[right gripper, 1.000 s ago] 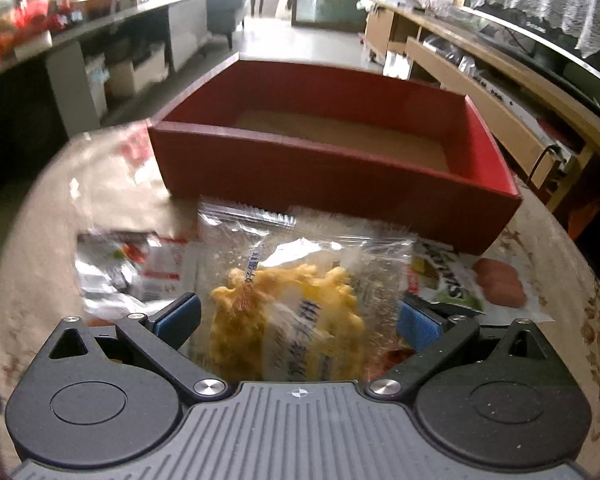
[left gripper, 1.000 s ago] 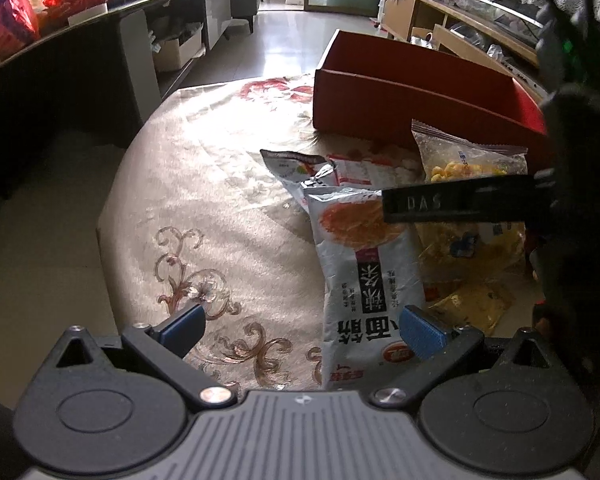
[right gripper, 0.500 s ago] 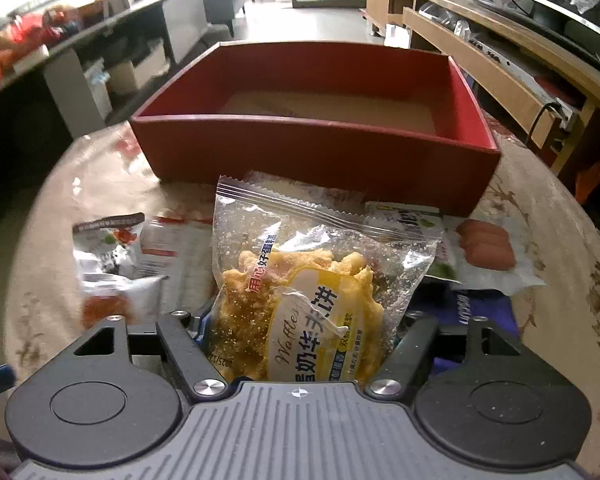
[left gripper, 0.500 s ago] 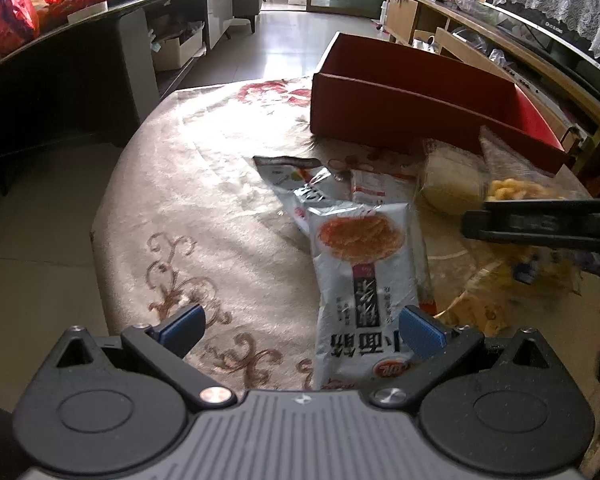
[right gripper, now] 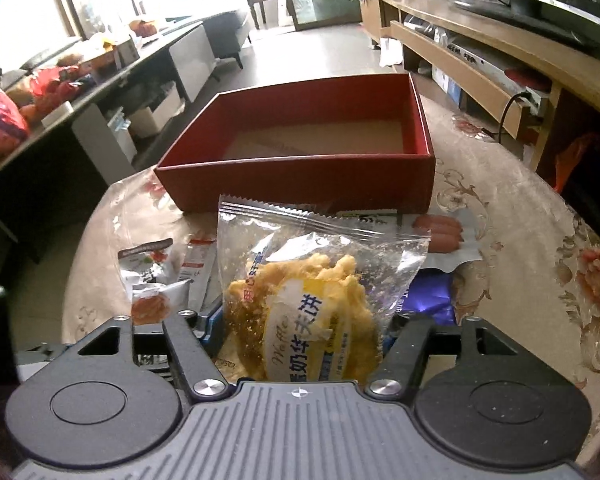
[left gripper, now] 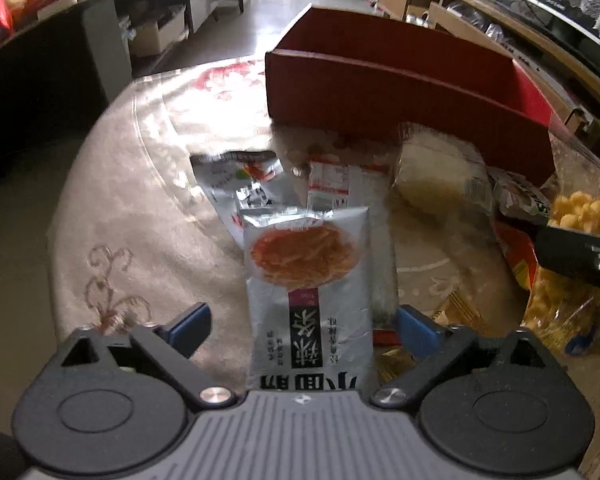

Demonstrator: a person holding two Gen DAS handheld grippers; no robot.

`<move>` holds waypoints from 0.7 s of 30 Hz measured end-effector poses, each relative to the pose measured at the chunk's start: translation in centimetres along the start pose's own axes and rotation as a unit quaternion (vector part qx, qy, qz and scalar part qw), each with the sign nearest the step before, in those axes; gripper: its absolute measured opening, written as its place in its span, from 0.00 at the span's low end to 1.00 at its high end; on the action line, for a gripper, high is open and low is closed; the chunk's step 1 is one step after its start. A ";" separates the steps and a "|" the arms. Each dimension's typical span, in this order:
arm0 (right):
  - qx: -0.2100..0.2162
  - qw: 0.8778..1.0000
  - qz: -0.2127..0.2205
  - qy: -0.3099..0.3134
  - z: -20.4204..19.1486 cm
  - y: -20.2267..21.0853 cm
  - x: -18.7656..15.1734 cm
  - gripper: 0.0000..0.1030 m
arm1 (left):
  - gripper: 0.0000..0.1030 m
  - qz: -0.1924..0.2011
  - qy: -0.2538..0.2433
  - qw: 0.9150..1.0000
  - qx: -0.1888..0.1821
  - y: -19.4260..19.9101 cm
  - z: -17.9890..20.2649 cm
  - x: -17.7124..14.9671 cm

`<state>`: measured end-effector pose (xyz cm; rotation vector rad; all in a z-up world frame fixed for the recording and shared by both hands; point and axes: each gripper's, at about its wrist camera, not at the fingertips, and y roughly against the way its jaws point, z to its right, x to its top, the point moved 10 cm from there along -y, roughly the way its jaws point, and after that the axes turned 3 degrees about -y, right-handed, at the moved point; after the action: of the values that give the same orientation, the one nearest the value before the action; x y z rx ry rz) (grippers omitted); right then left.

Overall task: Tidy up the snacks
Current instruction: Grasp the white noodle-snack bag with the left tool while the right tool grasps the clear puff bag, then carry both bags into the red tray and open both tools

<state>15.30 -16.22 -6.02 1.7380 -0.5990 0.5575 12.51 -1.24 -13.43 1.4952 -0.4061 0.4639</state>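
My right gripper (right gripper: pixel 300 340) is shut on a clear bag of yellow waffle snacks (right gripper: pixel 304 312) and holds it lifted above the table, in front of the empty red box (right gripper: pixel 300 178). The same bag (left gripper: pixel 580 216) shows at the right of the left wrist view. My left gripper (left gripper: pixel 302 326) is open, its fingers either side of a silver noodle-snack packet (left gripper: pixel 308 280) lying flat on the table. The red box (left gripper: pixel 380 84) stands beyond the packets.
More packets lie on the round cloth-covered table (left gripper: pixel 140 216): silver and white wrappers (left gripper: pixel 260 184), a pale bun packet (left gripper: pixel 436 172), a sausage pack (right gripper: pixel 440 232) and a blue pack (right gripper: pixel 432 296). Cabinets and a TV bench surround the table.
My right gripper closed on the waffle bag and lifted it up and back from the table. My left gripper moved forward over the silver packet and stayed open.
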 end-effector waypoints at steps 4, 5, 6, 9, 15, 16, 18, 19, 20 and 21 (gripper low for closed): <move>-0.003 1.000 -0.014 0.013 -0.2 -0.4 -0.8 0.65 | 0.78 0.000 -0.016 1.000 -0.001 0.3 0.4 -0.4; -0.005 1.000 -0.020 0.015 -0.1 -0.7 -1.1 0.64 | 0.68 0.000 -0.016 1.000 -0.008 0.5 0.5 -0.4; -0.005 1.000 -0.026 0.014 0.2 -0.8 -1.4 0.63 | 0.61 -0.002 -0.014 1.000 -0.013 0.7 0.6 -0.3; -0.002 0.999 -0.032 0.006 0.5 -0.8 -1.8 0.62 | 0.56 -0.006 -0.003 1.000 -0.011 1.0 0.1 -0.4; 0.007 1.000 -0.015 0.000 0.6 0.8 -1.4 0.61 | 0.51 0.003 0.001 1.000 -0.023 2.1 0.3 -0.1; 0.008 1.000 -0.012 0.000 0.6 1.1 -1.4 0.61 | 0.51 0.007 -0.001 1.000 -0.025 2.4 0.4 0.0; 0.011 1.000 -0.008 -0.003 0.7 1.7 -1.3 0.61 | 0.49 0.015 -0.002 0.999 -0.029 3.0 0.6 0.3; 0.012 1.000 -0.005 -0.004 0.7 2.0 -1.3 0.61 | 0.49 0.018 -0.002 0.999 -0.031 3.3 0.7 0.5; 0.012 1.000 -0.002 -0.004 0.8 2.3 -1.2 0.61 | 0.48 0.022 -0.002 0.999 -0.033 3.7 0.8 0.6; 0.011 1.000 0.000 -0.005 0.8 2.5 -1.1 0.61 | 0.48 0.026 -0.002 0.999 -0.035 4.1 0.9 0.8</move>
<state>12.88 -17.45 -5.13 1.7626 -0.6017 0.5591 10.99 -2.01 -9.48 1.4201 -0.4621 0.4829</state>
